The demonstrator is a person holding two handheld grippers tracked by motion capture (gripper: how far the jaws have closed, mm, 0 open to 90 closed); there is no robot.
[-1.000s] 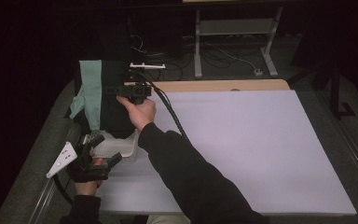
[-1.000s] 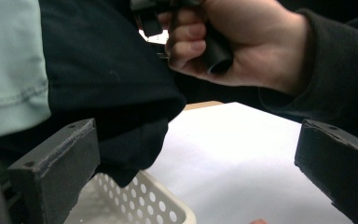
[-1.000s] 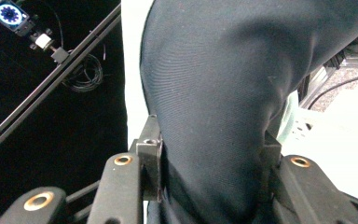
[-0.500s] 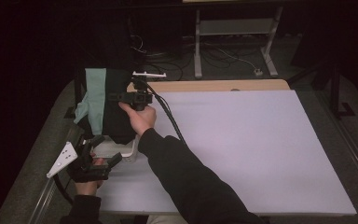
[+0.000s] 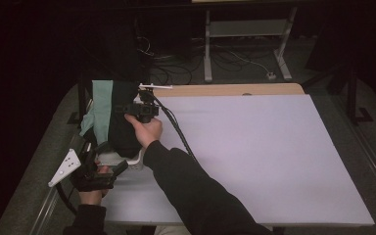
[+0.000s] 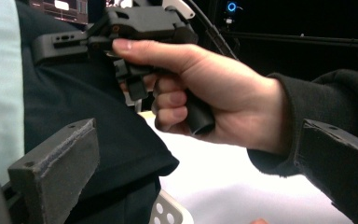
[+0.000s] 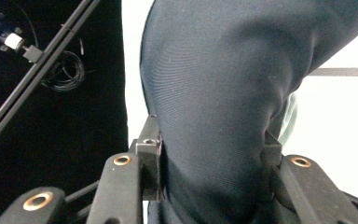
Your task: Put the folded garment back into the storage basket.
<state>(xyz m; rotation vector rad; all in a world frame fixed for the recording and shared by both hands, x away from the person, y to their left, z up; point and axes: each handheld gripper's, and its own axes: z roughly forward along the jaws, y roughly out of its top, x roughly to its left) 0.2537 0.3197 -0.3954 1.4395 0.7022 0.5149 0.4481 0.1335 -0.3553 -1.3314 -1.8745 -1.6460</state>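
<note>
At the table's (image 5: 274, 161) near-left corner a dark garment (image 5: 122, 132) with a pale green panel (image 5: 97, 115) hangs lifted above a white perforated basket (image 5: 133, 161); the right gripper (image 5: 127, 107) grips a thick fold of that cloth between its jaws, clear in the right gripper view where the fabric (image 7: 214, 107) bulges between them; the left gripper (image 5: 108, 169) waits low beside the basket, jaws spread wide and empty. To do this well, I judge the lift should go straight up until the hem clears the rim, with the left gripper ready to catch the hanging edge; a thinner pinch might slip. Against one second ago, the right hand (image 6: 205, 102) has risen and shifted slightly toward the far edge; the cloth hangs longer; the left gripper has barely moved.
</note>
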